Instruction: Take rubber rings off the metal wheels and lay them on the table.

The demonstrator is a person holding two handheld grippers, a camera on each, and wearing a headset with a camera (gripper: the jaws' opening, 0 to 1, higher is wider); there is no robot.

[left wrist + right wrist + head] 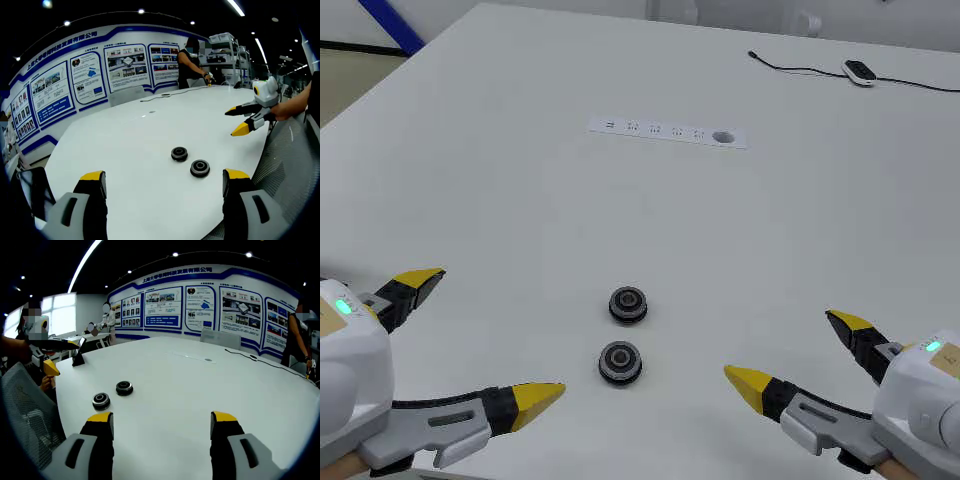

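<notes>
Wheels [628, 304], metal discs in black rubber rings [602, 363], lie between left gripper [500, 330] and right gripper [780, 344], both splayed.

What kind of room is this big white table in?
Probably a company meeting room or showroom. The long white table has a socket strip set into it, blue-framed poster boards line one side, and storage shelves stand at the back.

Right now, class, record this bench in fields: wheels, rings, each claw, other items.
wheels: near wheel and far wheel, flat on the table, apart
rings: on both wheels
left claw: open, empty, left of the wheels
right claw: open, empty, right of the wheels
other: socket strip, corded device at far edge
</notes>
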